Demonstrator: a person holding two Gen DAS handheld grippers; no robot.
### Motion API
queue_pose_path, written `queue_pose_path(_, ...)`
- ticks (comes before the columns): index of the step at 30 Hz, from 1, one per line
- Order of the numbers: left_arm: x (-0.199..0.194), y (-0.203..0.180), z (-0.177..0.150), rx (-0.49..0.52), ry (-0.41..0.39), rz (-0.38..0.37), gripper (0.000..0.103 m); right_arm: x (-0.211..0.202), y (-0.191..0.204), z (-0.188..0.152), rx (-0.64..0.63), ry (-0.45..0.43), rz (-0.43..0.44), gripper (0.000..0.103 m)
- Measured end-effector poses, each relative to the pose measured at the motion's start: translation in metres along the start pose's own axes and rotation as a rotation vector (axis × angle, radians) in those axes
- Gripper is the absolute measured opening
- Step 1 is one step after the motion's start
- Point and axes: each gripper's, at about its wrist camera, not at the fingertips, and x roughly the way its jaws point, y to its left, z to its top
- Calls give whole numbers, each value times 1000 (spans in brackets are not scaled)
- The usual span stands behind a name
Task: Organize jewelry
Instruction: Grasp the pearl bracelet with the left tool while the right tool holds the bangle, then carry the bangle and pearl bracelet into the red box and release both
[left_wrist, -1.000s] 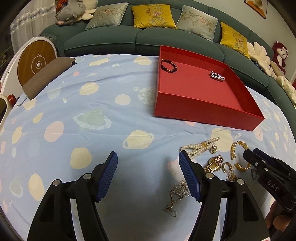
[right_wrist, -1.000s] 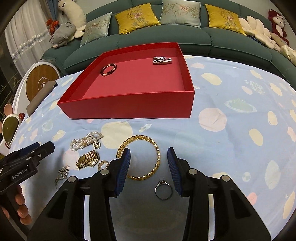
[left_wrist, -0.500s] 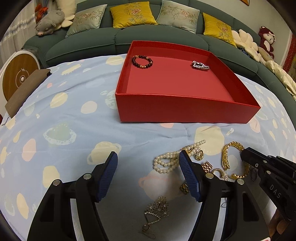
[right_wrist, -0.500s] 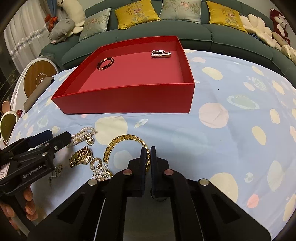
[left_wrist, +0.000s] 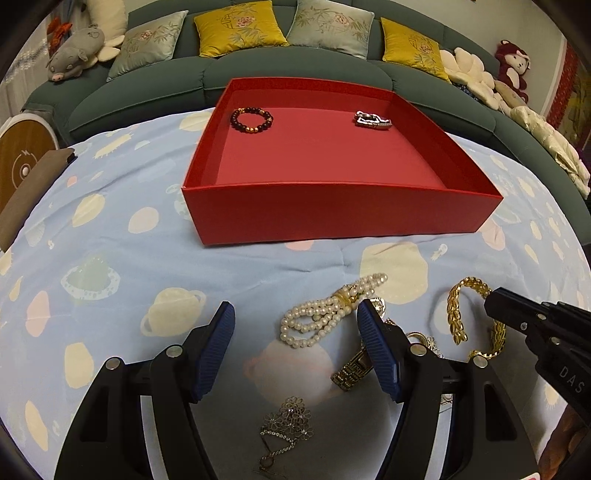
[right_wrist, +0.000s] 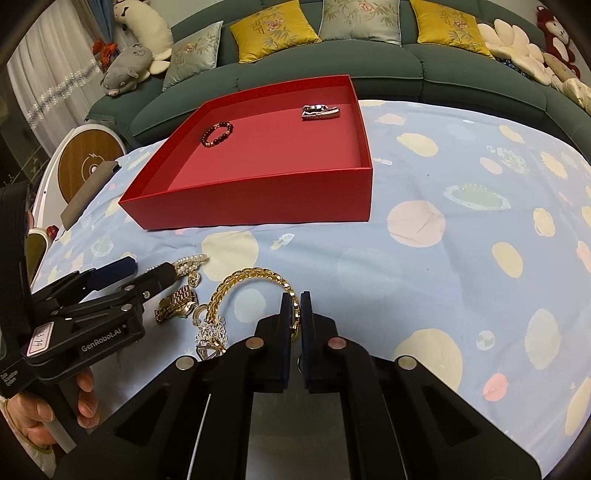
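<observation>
The right claw (right_wrist: 294, 306) is pressed together on the near right side of the gold chain (right_wrist: 255, 284), pinching it where the links pass between the pads. The chain lies as an open loop on the blue spotted cloth (right_wrist: 424, 266) that covers the worktop, near the red box (right_wrist: 258, 199).

The left claw (left_wrist: 295, 347) is spread wide and holds nothing. It hangs over the cloth with the pearls (left_wrist: 325, 314) between its fingers and apart from both pads. A gold watch (left_wrist: 352, 369) lies just beside its right finger, and a flower necklace (left_wrist: 288, 421) lies nearer the camera.

The box sits on the far side of the cloth. Inside it, by the far wall, lie a dark bead bracelet (left_wrist: 252, 119) on the left and a silver piece (left_wrist: 373, 120) on the right, well apart.
</observation>
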Motion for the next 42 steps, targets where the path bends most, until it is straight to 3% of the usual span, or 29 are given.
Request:
queue_pose_path(5, 1, -5, -1, 39, -17, 9, 62, -2, -2, 0, 6, -1, 6, 4)
queue_pose_path(10, -3, -9, -2, 52, -19, -29, 25, -2, 0, 2, 2, -2, 10, 4)
queue_pose_path(12, -5, -11, -2, 51, -12, -49, 22, -2, 1, 2, 1, -4, 11, 4)
queue_pose_path(35, -89, 19, 28, -105, -162, -237, 17, -31, 5, 19, 12, -89, 50, 4)
queue_pose_path(42, -99, 18, 49, -58, -201, -198, 17, -43, 7, 40, 5, -131, 49, 4)
